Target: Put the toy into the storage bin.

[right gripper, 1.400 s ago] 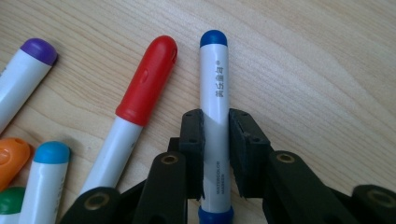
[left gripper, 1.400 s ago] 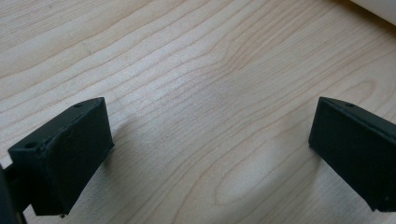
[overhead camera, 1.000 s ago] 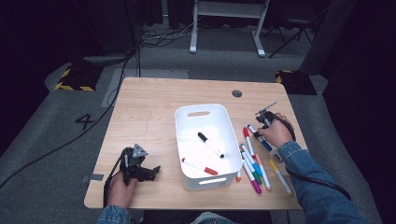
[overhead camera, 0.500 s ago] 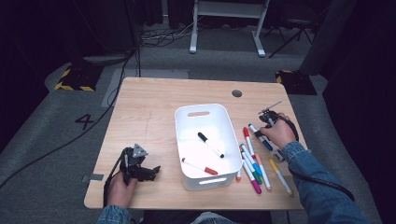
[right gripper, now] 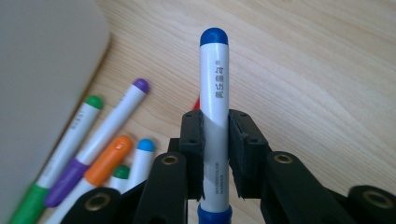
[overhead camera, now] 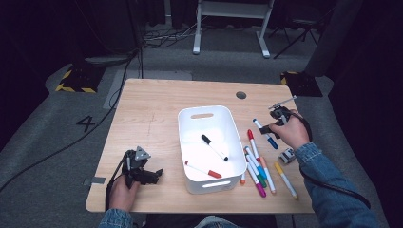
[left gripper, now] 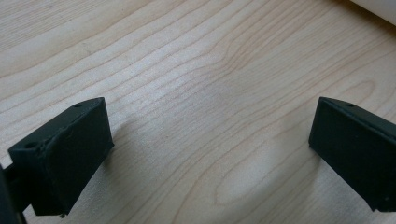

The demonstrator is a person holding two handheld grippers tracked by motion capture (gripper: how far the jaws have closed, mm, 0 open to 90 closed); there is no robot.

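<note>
**Holding the blue marker clear of the table, left gripper parked wide open**

Gripping that blue marker (right gripper: pixel 214 116) is going fine for you. Your right gripper (right gripper: pixel 215 135) has both pads squeezed tight on the white barrel, roughly mid-length, with the blue cap poking out past the tips and the blue butt end showing down near the hinge. From above, your right hand (overhead camera: pixel 291 133) sits off the right side of the white bin (overhead camera: pixel 209 147), with the marker angled across the wood, apart from the loose ones.

The rest of the markers (overhead camera: pixel 259 166) are lying in a loose fan on the table (overhead camera: pixel 152 109) just right of the bin: red, green, purple, orange, yellow and a couple more. In the right gripper view you can see the green, purple, orange and light blue ones below the one you're holding, next to the bin's wall.

Inside the bin there's a black-capped marker (overhead camera: pixel 214 147) and a red-capped marker (overhead camera: pixel 203 169), lying apart from each other on the floor of it.

Your left gripper (left gripper: pixel 210 154) is down near the front left corner of the table, jaws spread wide with nothing but bare wood grain between them. A small grey and white object (overhead camera: pixel 287 155) sits by your right wrist; can't tell what it is.
</note>
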